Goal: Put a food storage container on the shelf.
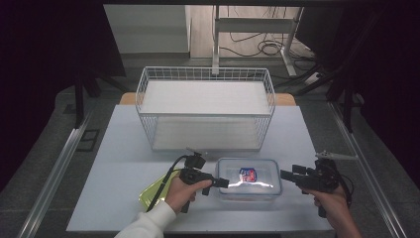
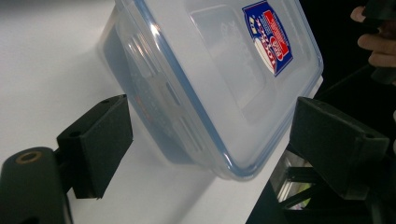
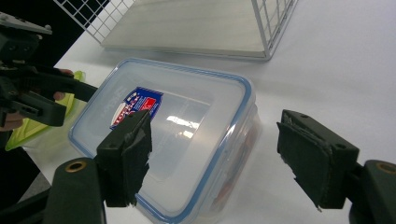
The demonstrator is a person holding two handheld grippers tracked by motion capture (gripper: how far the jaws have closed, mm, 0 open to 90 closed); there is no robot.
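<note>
Progress looks early: the clear plastic container (image 1: 249, 178) with its blue-rimmed lid sits flat on the white table (image 1: 124, 148) in the lower middle of the high view, just in front of the white wire basket (image 1: 205, 106), and neither tool has taken hold of it. At lower centre-left of that view the left gripper (image 1: 223, 182) points at the container's near short side, its tip touching or just shy of the rim; which one I cannot tell. In the left gripper view its jaws stand wide apart, one at the lower left of the frame and one at the right, with the container's corner and one side clip between them but no pad pressing on plastic. The right gripper (image 1: 286, 174) hangs at lower right of the high view, a little apart from the container's other short side; in the right gripper view its jaws are likewise spread wide, straddling the container's near edge from above and holding nothing. The lid, with its red-and-blue sticker (image 3: 136, 106), appears seated on the box, though whether the clips are latched is too small to read. A yellow-green lid or tray (image 1: 153, 191) lies partly under the left forearm at lower left. By my reading, the approach is done; gripping and whatever follows, perhaps lifting toward the basket, remain.
</note>
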